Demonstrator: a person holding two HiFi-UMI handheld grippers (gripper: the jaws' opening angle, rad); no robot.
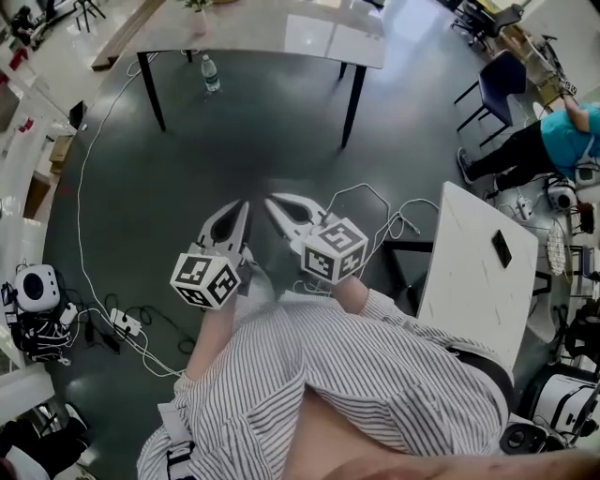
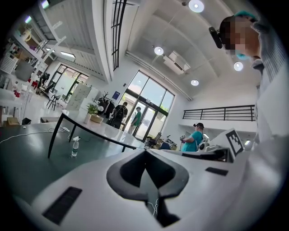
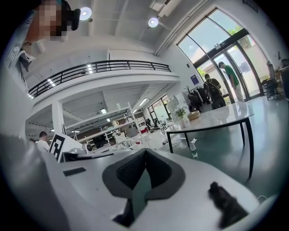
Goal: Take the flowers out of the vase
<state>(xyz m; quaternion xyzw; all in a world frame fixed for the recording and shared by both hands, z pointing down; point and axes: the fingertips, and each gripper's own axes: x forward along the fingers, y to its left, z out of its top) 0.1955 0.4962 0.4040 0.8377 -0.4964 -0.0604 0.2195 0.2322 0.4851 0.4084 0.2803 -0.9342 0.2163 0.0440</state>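
Note:
A small white vase with green and white flowers stands on the long pale table at the far end of the dark floor. The left gripper view shows the vase beside a shallow bowl. In the right gripper view the vase is small and distant. My left gripper and right gripper hang side by side close to my body, far short of the table. Both are shut, with nothing between the jaws. Their tips point toward the table.
A clear plastic bottle stands on the floor under the table. A white side table with a black phone sits to my right. Cables and a power strip lie on the floor at left. A seated person in teal is at far right.

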